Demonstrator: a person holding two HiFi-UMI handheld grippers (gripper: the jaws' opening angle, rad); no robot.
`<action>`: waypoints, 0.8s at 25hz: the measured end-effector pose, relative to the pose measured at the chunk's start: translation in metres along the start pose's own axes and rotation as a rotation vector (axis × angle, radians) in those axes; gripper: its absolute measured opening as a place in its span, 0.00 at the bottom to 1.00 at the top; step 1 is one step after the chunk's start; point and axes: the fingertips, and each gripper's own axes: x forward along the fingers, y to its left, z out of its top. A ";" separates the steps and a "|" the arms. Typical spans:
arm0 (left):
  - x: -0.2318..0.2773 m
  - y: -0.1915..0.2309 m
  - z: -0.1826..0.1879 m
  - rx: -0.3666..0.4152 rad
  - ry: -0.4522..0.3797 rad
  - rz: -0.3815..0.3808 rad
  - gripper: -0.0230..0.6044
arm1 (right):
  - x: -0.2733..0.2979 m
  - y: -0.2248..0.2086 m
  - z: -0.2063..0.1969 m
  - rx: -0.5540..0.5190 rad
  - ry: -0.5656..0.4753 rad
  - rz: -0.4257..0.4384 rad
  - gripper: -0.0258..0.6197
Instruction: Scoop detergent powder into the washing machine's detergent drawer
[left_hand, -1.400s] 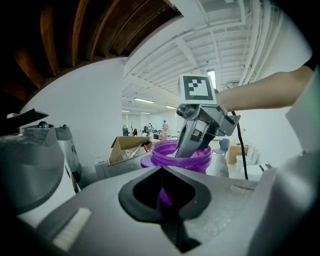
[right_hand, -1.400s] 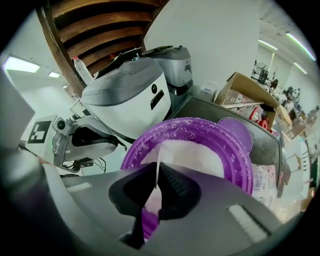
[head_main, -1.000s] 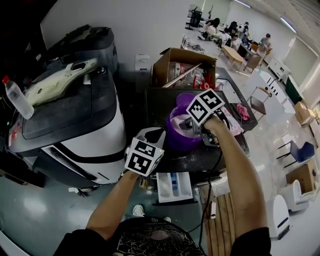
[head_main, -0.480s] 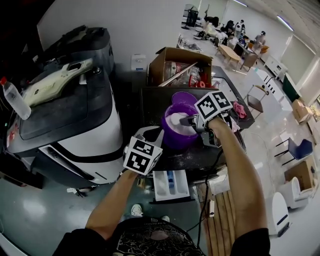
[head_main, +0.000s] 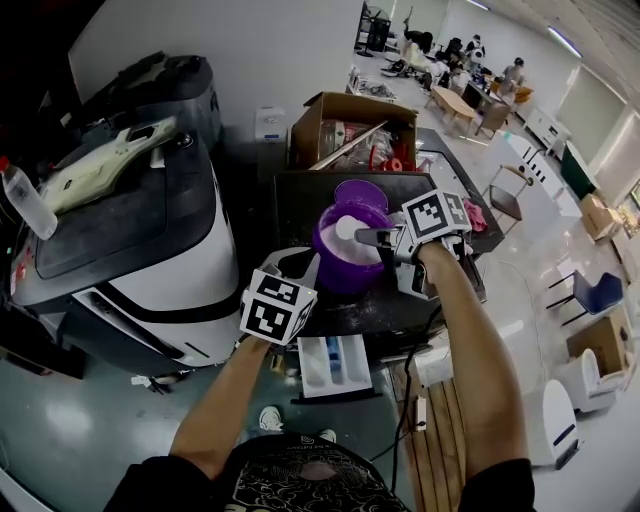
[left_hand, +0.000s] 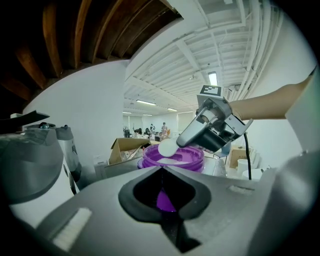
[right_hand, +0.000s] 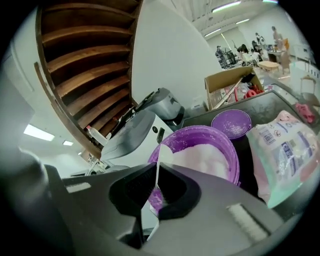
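A purple tub (head_main: 338, 262) of white detergent powder stands on the dark top. My right gripper (head_main: 378, 240) is shut on the handle of a white scoop (left_hand: 168, 146), whose bowl hangs just over the tub's (left_hand: 172, 157) rim. In the right gripper view the scoop (right_hand: 159, 159) shows edge-on between the jaws (right_hand: 158, 187), above the powder (right_hand: 205, 155). My left gripper (head_main: 298, 264) is shut and holds nothing. Its tips (left_hand: 162, 200) sit close to the tub's near wall. The white detergent drawer (head_main: 328, 362) stands pulled out below the dark top's front edge.
The tub's purple lid (head_main: 358, 193) lies behind it, with a cardboard box (head_main: 350, 125) further back. A detergent bag (right_hand: 285, 155) lies right of the tub. A large white and black machine (head_main: 130, 250) with a bottle (head_main: 20, 200) on it fills the left.
My right gripper has drawn back toward the tub's right side, bringing the scoop up over the rim. The left gripper has stayed beside the tub.
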 end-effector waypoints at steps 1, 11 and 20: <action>0.000 -0.001 0.000 0.000 0.000 0.001 0.04 | -0.001 0.001 0.001 0.013 -0.018 0.013 0.09; -0.006 -0.002 0.002 -0.003 -0.003 0.024 0.04 | -0.014 -0.003 0.011 0.171 -0.210 0.105 0.10; -0.008 -0.006 0.004 0.000 -0.002 0.028 0.04 | -0.021 0.002 0.014 0.278 -0.322 0.187 0.10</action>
